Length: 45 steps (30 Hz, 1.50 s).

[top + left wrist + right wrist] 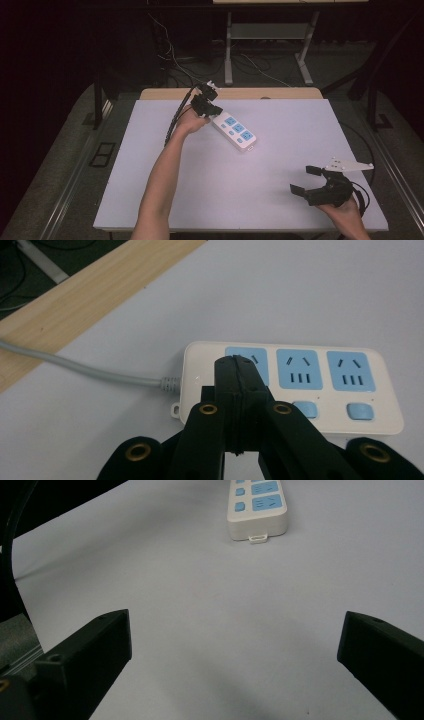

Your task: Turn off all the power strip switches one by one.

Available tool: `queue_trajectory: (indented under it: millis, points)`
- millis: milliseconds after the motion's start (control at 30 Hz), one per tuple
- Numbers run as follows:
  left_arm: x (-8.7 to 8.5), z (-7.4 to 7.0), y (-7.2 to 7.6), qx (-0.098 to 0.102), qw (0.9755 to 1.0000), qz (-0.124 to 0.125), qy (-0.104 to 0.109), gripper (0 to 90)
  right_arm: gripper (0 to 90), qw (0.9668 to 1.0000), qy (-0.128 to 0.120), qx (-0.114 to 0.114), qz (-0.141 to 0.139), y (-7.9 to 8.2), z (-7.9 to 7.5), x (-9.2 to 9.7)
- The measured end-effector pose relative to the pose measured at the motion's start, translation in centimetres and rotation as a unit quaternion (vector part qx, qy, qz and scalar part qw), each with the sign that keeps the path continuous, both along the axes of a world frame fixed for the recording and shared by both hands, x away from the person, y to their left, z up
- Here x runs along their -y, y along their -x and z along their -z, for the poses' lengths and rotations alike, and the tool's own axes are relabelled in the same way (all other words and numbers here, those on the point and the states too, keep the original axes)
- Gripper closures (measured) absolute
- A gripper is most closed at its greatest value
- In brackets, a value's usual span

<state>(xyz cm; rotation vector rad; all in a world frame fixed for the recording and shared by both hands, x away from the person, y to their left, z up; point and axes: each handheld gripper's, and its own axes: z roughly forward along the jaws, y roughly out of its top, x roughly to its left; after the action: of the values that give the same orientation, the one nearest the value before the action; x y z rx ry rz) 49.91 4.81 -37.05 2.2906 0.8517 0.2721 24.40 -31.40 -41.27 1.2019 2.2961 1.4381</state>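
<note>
1. We see a white power strip [234, 131] lying flat on the pale, matte tabletop [280, 165], toward the far left part of it and set at a slant in the high view.
2. Its body is a smooth plastic slab with rounded corners. Three square blue socket faces run along it, with small rounded blue buttons beside them and a little mounting tab at each short end.
3. A round grey cord [80, 367] leaves one short end through a ribbed collar and runs off across the tabletop to the light wooden strip [85, 295] along the far edge.
4. Our left gripper [239, 371] has its jaws pressed together with nothing between them. In the left gripper view the black tip stands in front of the blue socket face nearest the cord; we cannot tell if it touches the plastic.
5. The jaws are matte black, blocky and ridged where they meet, with brass-coloured rivets at the linkage joints.
6. Our right gripper [310, 181] is at the near right corner of the tabletop, well apart from the power strip, with its jaws spread wide and empty. A flat grey three-cornered plate sits on top of it.
7. In the right gripper view the two dark, wedge-shaped jaws frame bare tabletop, with the end of the power strip farther off.
</note>
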Motion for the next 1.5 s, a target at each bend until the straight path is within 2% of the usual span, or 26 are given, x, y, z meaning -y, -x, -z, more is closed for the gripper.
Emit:
queue_trajectory:
  millis: [233, 567, 967, 1067, 1233, 1367, 1433, 1500]
  points:
    - [0.1, 1.3, -0.2, -0.011, 0.9999, 0.001, -0.003, 89.4, 0.8, 1.0000, 0.001, -0.001, 0.000, -0.1, 0.0, 0.1]
    - [0.8, 2.4, -0.1, -0.021, 0.9997, 0.006, -0.006, 89.4, 0.8, 1.0000, 0.002, -0.003, -0.001, -0.1, 0.0, 0.0]
    - [1.6, 3.5, 0.2, -0.031, 0.9992, 0.017, -0.018, 89.4, 0.8, 1.0000, 0.003, -0.004, -0.002, -0.1, 0.1, 0.0]
    - [1.7, 3.7, 0.2, -0.034, 0.9989, 0.016, -0.027, 89.4, 0.8, 1.0000, 0.004, -0.003, -0.003, -0.2, 0.1, 0.0]
    - [1.6, 3.9, 0.2, -0.035, 0.9992, 0.009, -0.016, 89.4, 0.8, 1.0000, 0.003, -0.004, -0.002, -0.1, 0.1, 0.0]
    - [1.5, 4.0, 0.1, -0.050, 0.9986, 0.016, -0.003, 89.5, 0.8, 1.0000, 0.004, -0.003, -0.003, -0.1, 0.1, 0.0]
    - [2.0, 4.0, 0.3, -0.047, 0.9986, 0.022, -0.008, 89.5, 0.8, 1.0000, 0.005, -0.003, -0.003, 0.0, 0.1, -0.1]
    - [2.4, 4.1, 0.3, -0.043, 0.9988, 0.019, -0.012, 89.5, 0.8, 1.0000, 0.005, -0.002, -0.004, 0.0, 0.1, -0.1]
